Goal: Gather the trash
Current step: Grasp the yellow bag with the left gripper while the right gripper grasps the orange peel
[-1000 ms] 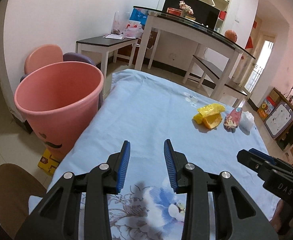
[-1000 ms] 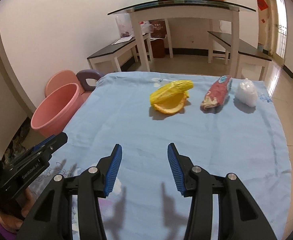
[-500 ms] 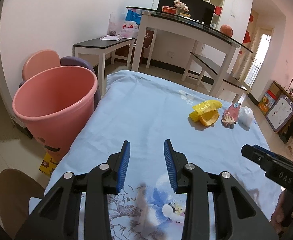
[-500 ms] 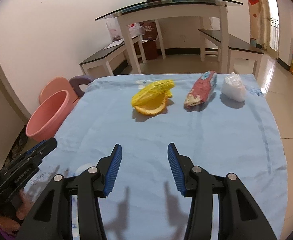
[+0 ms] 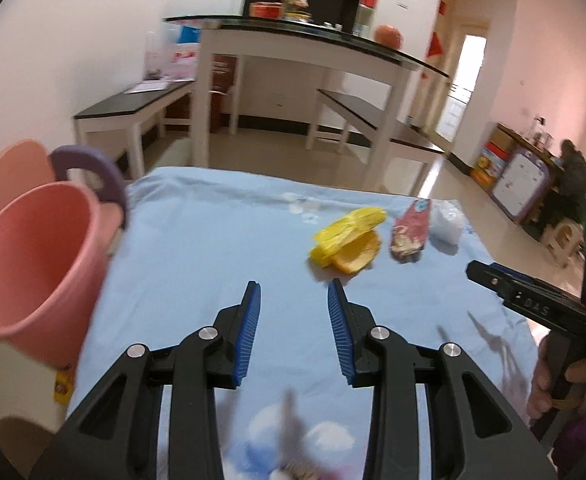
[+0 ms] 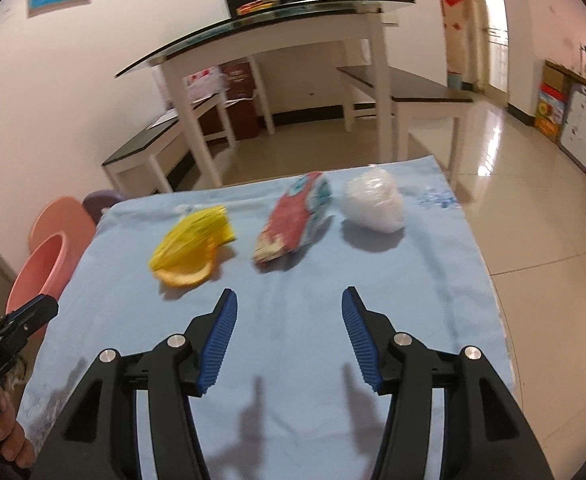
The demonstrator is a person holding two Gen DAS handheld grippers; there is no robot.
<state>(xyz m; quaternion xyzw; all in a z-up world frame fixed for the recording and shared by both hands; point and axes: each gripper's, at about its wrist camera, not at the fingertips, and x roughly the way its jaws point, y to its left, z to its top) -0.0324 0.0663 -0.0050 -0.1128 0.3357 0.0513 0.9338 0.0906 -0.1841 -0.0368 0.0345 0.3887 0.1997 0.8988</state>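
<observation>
Trash row [image 6: 293,224] w/ both tools empty

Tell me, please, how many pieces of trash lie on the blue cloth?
3, in a row: yellow wrapper on the left, red snack packet in the middle, white crumpled bag on the right. None looks hidden.

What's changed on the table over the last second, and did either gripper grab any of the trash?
Both grippers moved in toward the trash, which now looms nearer. The right gripper has just been opening its jaws wider, nothing between them. The left gripper kept its gap, empty. The yellow wrapper, red snack packet, white plastic bag and pink bin stayed put.
</observation>
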